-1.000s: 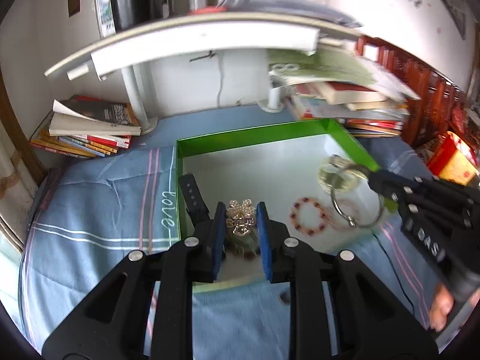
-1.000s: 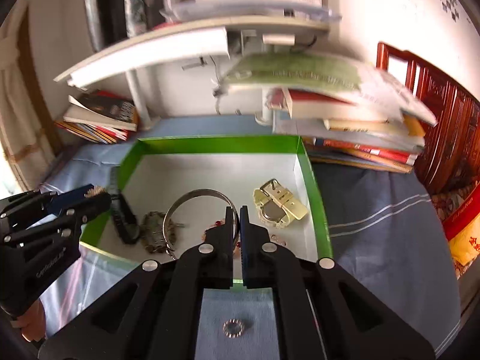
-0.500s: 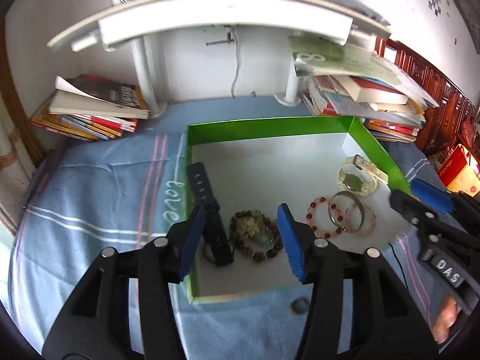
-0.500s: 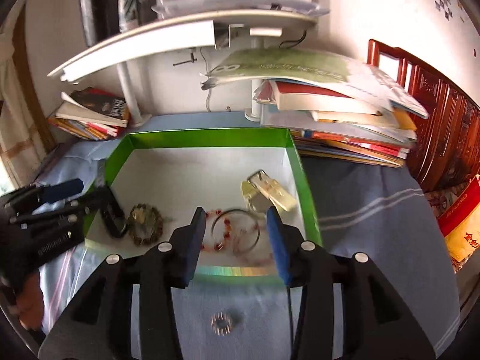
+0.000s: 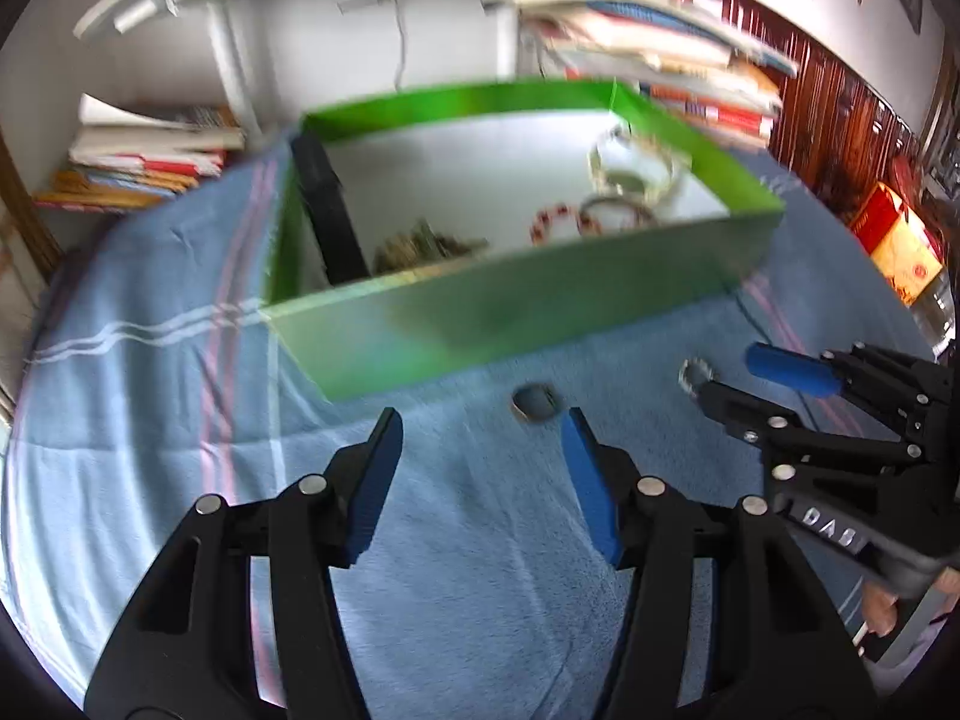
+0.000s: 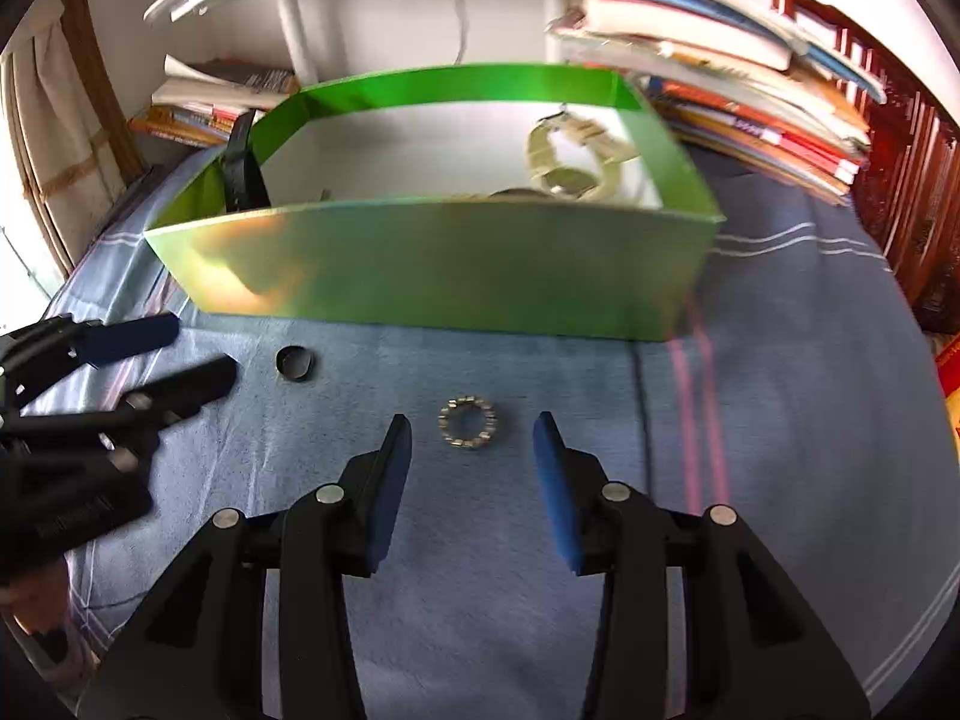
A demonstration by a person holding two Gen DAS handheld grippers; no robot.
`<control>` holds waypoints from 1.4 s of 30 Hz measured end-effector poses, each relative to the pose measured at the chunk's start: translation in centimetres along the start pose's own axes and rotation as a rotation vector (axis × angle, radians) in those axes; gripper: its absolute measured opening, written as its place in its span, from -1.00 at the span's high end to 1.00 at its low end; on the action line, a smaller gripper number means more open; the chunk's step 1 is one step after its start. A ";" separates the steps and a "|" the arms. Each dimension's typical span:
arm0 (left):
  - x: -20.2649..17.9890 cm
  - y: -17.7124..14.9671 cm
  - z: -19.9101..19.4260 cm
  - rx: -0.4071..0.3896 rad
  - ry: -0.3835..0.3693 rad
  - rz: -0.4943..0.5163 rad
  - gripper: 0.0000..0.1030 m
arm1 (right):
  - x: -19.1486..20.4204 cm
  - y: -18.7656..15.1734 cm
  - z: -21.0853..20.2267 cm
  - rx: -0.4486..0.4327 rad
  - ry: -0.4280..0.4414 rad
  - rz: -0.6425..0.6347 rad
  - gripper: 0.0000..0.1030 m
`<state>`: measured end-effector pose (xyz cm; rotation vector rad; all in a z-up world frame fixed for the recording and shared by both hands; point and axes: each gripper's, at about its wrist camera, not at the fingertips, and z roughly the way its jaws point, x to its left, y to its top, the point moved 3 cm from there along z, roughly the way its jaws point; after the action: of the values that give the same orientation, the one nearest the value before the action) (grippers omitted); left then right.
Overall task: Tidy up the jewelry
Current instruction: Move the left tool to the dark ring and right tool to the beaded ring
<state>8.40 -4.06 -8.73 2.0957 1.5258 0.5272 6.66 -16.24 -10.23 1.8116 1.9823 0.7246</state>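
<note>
A green box (image 5: 540,306) on the blue cloth (image 5: 150,420) holds a black watch strap (image 5: 330,210), a brown bead bracelet (image 5: 420,249), a red bead bracelet (image 5: 552,222), a silver bangle (image 5: 612,210) and a cream watch (image 6: 570,162). In front of the box lie a dark ring (image 5: 534,403) and a studded silver ring (image 6: 468,423). My left gripper (image 5: 480,426) hangs low over the cloth, its jaws opening and empty, with the dark ring just ahead of its right fingertip. The right gripper (image 6: 472,429) is open, the silver ring on the cloth between its fingertips, untouched.
Book stacks lie behind the box at the left (image 5: 150,156) and right (image 6: 750,90). A white shelf on a post (image 5: 225,60) stands at the back. Dark wooden furniture (image 5: 840,120) and a red-yellow packet (image 5: 900,240) are at the right. A hand shows behind each gripper.
Both grippers opened, leaving the brown bead bracelet and the silver bangle in the box. They then drew back and down to the cloth in front of it.
</note>
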 end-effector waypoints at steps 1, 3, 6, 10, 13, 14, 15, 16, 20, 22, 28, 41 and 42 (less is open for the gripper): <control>-0.1 -0.1 0.4 0.011 -0.003 0.001 -0.07 | 0.2 0.0 0.3 0.005 -0.007 -0.005 0.18; -0.4 -0.2 1.1 0.024 -0.008 0.006 -0.12 | 0.5 0.0 1.1 0.011 -0.050 -0.017 0.19; -0.8 -0.2 1.8 0.038 -0.016 0.011 -0.13 | 0.9 0.0 1.1 -0.007 -0.053 -0.033 0.55; -1.2 0.1 2.4 0.037 -0.018 0.012 -0.13 | 0.0 0.1 0.9 -0.011 -0.070 -0.001 0.59; -1.2 0.7 2.7 0.031 -0.012 -0.004 -0.12 | -0.7 -0.2 0.6 -0.012 -0.072 0.022 0.59; -1.2 0.8 2.9 0.031 -0.018 -0.007 -0.12 | -0.9 -0.3 0.5 -0.012 -0.071 0.025 0.59; -1.2 0.9 3.1 0.035 -0.022 -0.008 -0.12 | -1.1 -0.4 0.4 -0.013 -0.070 0.028 0.59; -1.3 0.9 3.3 0.038 -0.023 -0.008 -0.11 | -1.2 -0.5 0.3 -0.014 -0.070 0.029 0.59; -1.5 0.9 4.0 0.035 0.002 0.009 0.12 | -1.2 -0.7 0.3 -0.017 -0.075 0.030 0.59; -1.5 1.0 4.0 0.033 -0.003 0.007 0.24 | -1.3 -0.8 0.3 -0.018 -0.075 0.034 0.59; -0.5 0.3 3.3 0.048 0.039 -0.021 0.60 | -1.3 -1.1 0.1 -0.016 -0.076 0.038 0.59; 2.1 -4.2 0.0 0.050 0.014 -0.067 0.41 | -1.1 -2.1 -1.1 0.001 -0.022 0.057 0.22; 2.1 -4.2 0.0 0.050 0.012 -0.067 0.37 | -1.2 -2.1 -1.2 -0.003 -0.030 0.057 0.18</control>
<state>5.82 -0.99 -11.20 2.0738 1.6265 0.4828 4.37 -17.68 -10.62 1.8727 1.9169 0.7135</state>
